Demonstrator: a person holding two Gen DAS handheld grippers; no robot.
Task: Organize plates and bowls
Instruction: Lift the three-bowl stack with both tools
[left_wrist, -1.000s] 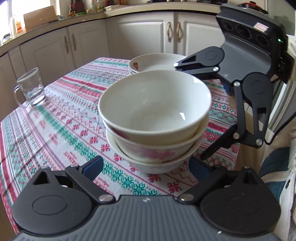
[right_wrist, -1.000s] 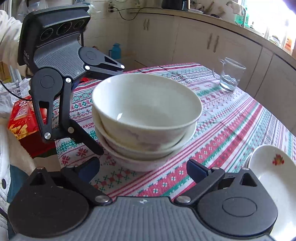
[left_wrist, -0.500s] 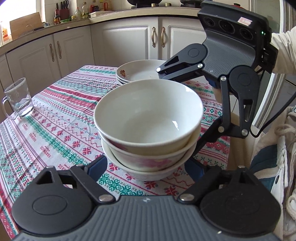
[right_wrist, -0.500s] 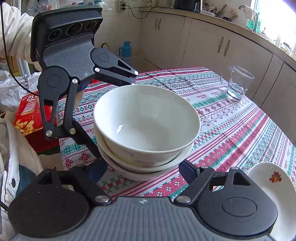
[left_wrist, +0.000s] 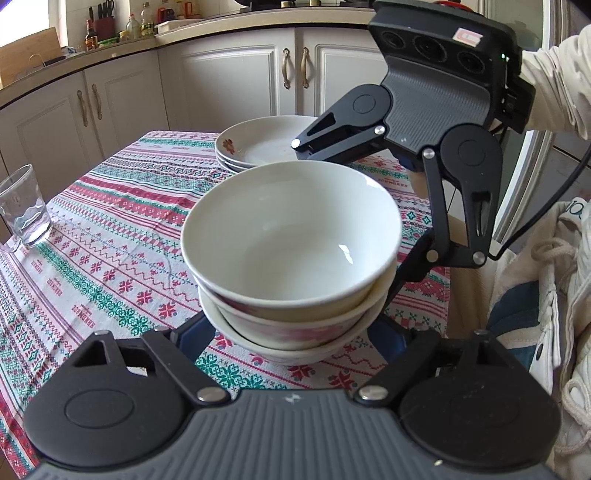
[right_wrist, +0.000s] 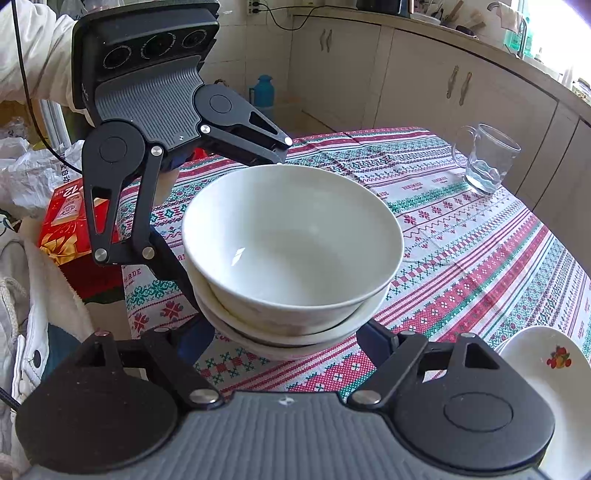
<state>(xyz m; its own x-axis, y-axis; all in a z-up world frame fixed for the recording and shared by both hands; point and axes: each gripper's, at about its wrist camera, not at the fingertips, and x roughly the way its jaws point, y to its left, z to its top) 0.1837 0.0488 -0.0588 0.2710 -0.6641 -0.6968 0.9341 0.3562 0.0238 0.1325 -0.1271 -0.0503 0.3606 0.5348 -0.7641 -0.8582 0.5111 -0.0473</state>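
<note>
A stack of three white bowls (left_wrist: 291, 258) with pink flowers is held between both grippers above the patterned tablecloth; it also shows in the right wrist view (right_wrist: 291, 254). My left gripper (left_wrist: 295, 332) has its jaws closed on the stack's lower sides from one side. My right gripper (right_wrist: 288, 332) grips it from the opposite side. Each gripper shows in the other's view, the right gripper (left_wrist: 417, 155) behind the bowls and the left gripper (right_wrist: 177, 177) likewise. A stack of white plates (left_wrist: 258, 147) sits at the table's far end and also shows in the right wrist view (right_wrist: 554, 387).
A glass mug (left_wrist: 24, 208) with a little water stands on the tablecloth (left_wrist: 110, 240), also in the right wrist view (right_wrist: 485, 162). A red box (right_wrist: 70, 206) and plastic bags lie beside the table. White kitchen cabinets (left_wrist: 240, 81) stand behind.
Both grippers have carried the bowl stack up and along the table towards the plate stack, which now looks closer. The mug has shifted left in the left wrist view.
</note>
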